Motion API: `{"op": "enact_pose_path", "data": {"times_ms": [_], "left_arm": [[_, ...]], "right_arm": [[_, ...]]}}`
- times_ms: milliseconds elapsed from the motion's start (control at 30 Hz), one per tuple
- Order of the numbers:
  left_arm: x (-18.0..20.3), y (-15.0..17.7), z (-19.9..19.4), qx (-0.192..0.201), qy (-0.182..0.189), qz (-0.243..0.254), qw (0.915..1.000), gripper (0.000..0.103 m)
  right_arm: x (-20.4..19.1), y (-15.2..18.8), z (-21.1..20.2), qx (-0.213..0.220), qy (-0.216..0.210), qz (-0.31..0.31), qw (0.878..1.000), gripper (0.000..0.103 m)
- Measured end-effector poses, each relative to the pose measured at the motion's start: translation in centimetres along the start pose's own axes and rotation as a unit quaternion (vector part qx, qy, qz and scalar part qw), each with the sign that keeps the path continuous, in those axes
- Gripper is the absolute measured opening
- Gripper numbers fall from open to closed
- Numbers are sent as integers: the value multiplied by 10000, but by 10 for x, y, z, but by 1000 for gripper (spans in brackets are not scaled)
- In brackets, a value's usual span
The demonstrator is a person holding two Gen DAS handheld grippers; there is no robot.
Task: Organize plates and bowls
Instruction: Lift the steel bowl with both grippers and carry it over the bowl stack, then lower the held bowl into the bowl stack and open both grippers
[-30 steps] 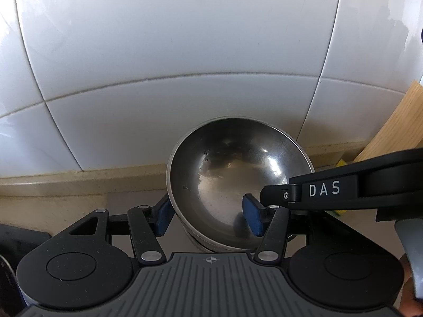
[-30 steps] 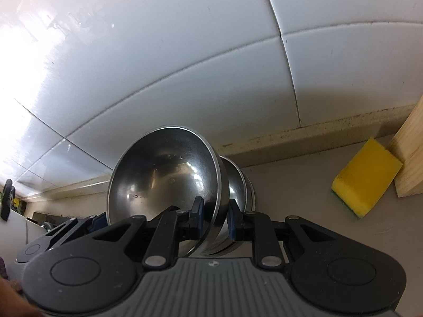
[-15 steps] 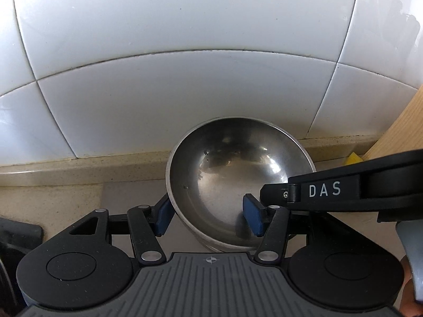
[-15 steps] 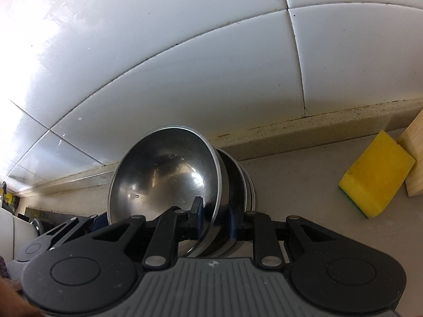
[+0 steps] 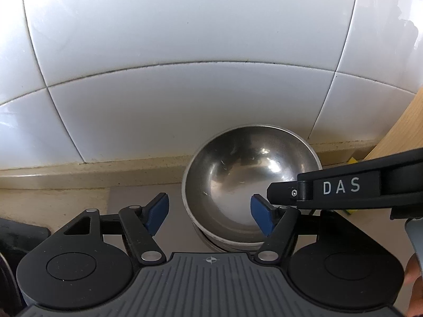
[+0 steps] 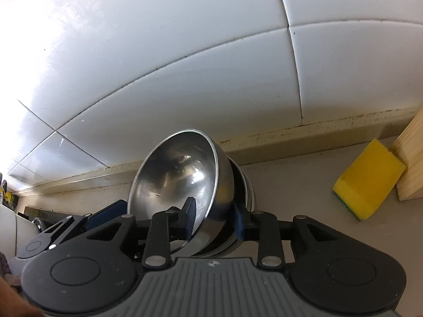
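Observation:
A steel bowl (image 5: 246, 179) sits nested on top of a stack of steel bowls on the counter by the tiled wall; it also shows in the right wrist view (image 6: 179, 177). My left gripper (image 5: 210, 215) is open, its left pad clear of the bowl's left side, its right pad inside the bowl. My right gripper (image 6: 215, 219) has opened; its pads stand on either side of the bowl's near wall, apart from it. The right gripper's arm marked DAS (image 5: 341, 187) crosses the left wrist view at the right.
A yellow sponge (image 6: 368, 178) lies on the counter to the right, against a wooden block (image 6: 412, 163). The white tiled wall (image 5: 185, 52) stands close behind the bowls. A dark object (image 5: 15, 240) sits at the left edge.
My right gripper has opened and let go of the top bowl's wall. My left gripper has opened wider and drawn off the bowl's rim. The bowl now rests on the stack.

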State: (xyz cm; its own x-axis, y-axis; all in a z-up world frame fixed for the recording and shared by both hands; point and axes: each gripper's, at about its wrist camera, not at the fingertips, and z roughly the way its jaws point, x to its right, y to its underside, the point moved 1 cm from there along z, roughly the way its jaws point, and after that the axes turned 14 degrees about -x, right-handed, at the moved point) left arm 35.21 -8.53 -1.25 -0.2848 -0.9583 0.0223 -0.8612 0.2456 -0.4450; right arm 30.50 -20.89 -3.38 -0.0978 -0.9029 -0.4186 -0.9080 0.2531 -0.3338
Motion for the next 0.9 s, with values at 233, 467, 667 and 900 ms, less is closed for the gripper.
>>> {"op": "enact_pose_path", "data": {"times_ms": [233,467,667,900], "left_arm": [[2,0,-5,45,-14,37,10000,70],[6,1,-15,142,-84,74,9998,72],[4,3,-21,206,-124,54,9997,74],[4,5,-24,217,-141,65,9996,74]], "right_arm": [[-3,4,-11,80,131,13,9999,20],[-5,9,-20,161,188,-7,9997,20],[-4,7,-14,211,176,32,9996,20],[-5,8,-8,230,184,34,9996,20]]}}
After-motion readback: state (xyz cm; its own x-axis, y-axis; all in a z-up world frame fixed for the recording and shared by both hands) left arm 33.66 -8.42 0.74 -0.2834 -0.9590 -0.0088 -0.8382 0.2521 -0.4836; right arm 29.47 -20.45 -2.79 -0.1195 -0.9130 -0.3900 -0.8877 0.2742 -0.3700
